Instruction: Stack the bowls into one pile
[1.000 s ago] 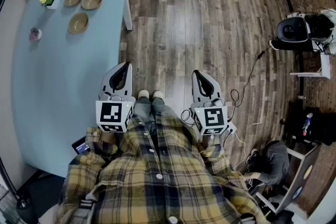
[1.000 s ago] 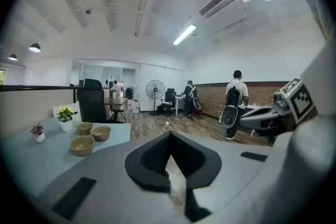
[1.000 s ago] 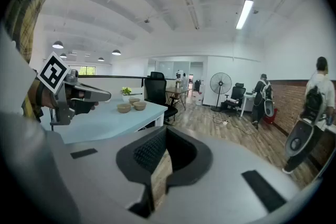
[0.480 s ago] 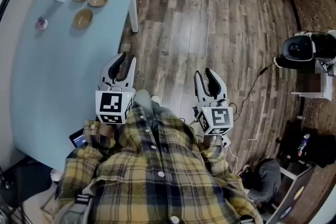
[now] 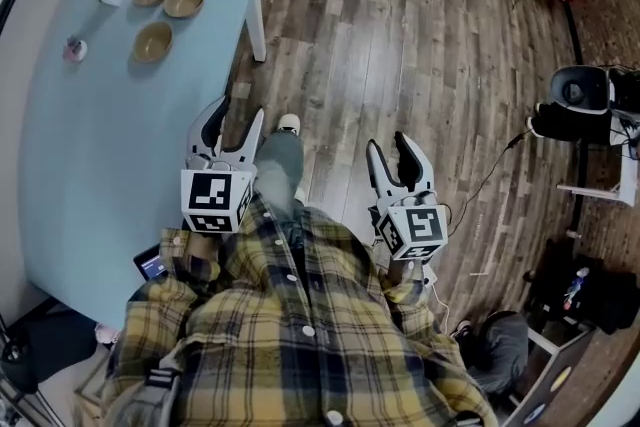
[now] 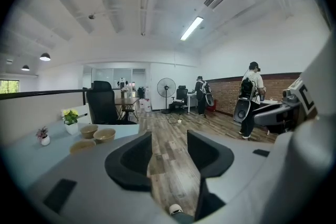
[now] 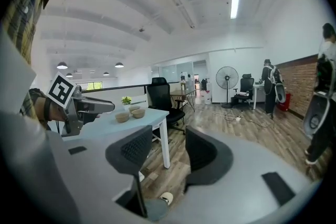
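Still unstacked, the 3 bowls (image 5: 152, 42) sit apart at the table's (image 5: 90, 145) far end, ahead and left of both grippers. The left gripper (image 5: 238, 110), by the table's edge, is nearer than the right gripper (image 5: 388, 147) over the floor. Both jaws have just been opening, with nothing between them.
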